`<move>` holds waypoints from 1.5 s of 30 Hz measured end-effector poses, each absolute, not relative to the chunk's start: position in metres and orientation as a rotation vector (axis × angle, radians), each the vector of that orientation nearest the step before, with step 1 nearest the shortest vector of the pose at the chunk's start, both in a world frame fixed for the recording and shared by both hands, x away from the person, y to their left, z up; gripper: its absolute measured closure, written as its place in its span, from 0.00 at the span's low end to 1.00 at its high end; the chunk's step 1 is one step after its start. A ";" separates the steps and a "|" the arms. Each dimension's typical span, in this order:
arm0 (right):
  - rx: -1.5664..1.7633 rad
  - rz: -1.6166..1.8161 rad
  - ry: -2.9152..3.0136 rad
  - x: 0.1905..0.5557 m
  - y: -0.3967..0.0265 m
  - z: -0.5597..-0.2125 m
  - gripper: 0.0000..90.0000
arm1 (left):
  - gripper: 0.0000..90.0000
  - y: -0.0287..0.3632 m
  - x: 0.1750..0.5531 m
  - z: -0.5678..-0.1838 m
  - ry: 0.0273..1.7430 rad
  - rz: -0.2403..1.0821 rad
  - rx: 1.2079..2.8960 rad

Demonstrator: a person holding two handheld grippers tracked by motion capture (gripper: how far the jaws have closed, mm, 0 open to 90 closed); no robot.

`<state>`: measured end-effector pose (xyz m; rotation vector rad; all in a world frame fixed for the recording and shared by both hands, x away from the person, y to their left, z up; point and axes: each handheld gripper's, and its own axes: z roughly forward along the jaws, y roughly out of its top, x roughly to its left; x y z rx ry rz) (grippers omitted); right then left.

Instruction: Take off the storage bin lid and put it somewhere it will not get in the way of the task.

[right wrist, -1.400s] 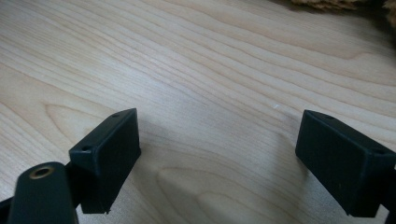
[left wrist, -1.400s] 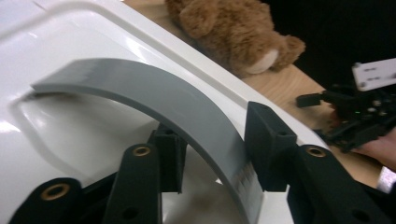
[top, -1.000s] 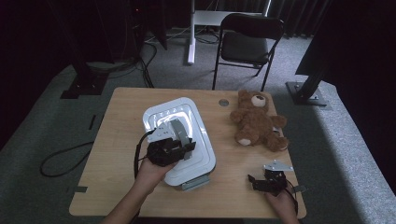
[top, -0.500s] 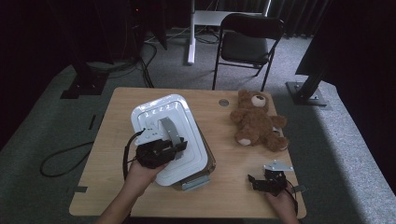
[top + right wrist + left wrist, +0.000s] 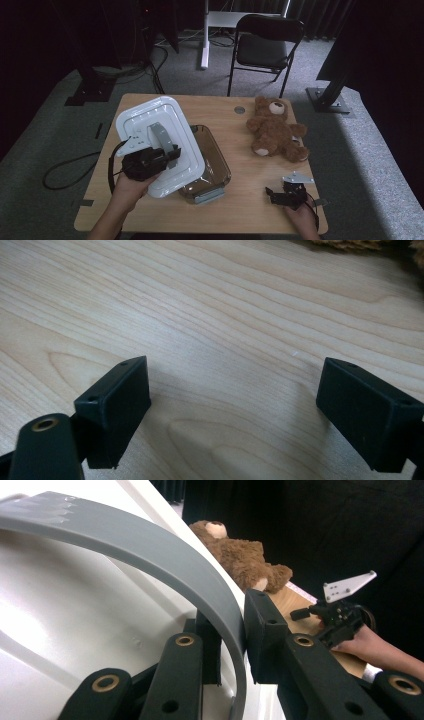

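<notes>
At the table's nine o'clock, the left gripper [image 5: 170, 152] clamps the lid [image 5: 150, 125] handle, lid off the container [image 5: 212, 165]; setting down remains; right gripper [image 5: 275, 195] gapes empty.

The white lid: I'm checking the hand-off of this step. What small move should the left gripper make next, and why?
Probably carry the white lid a little further left and set it flat on the bare table. The left gripper is shut on its grey handle, the lid hangs tilted and partly over the brown container, and the right gripper rests open, away from it.
</notes>
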<state>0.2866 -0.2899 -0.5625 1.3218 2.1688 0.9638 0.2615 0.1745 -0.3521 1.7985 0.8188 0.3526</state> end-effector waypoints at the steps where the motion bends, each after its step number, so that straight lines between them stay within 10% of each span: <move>1: 1.322 0.964 2.169 0.287 -0.290 -0.562 0.15 | 0.87 0.177 0.260 -0.352 0.826 0.358 1.790; 30: 1.322 0.963 2.168 0.287 -0.290 -0.563 0.15 | 0.88 0.270 0.243 -0.393 0.964 0.363 1.751; 45: 1.322 0.963 2.166 0.287 -0.290 -0.563 0.15 | 0.87 0.287 0.266 -0.473 1.026 0.169 1.769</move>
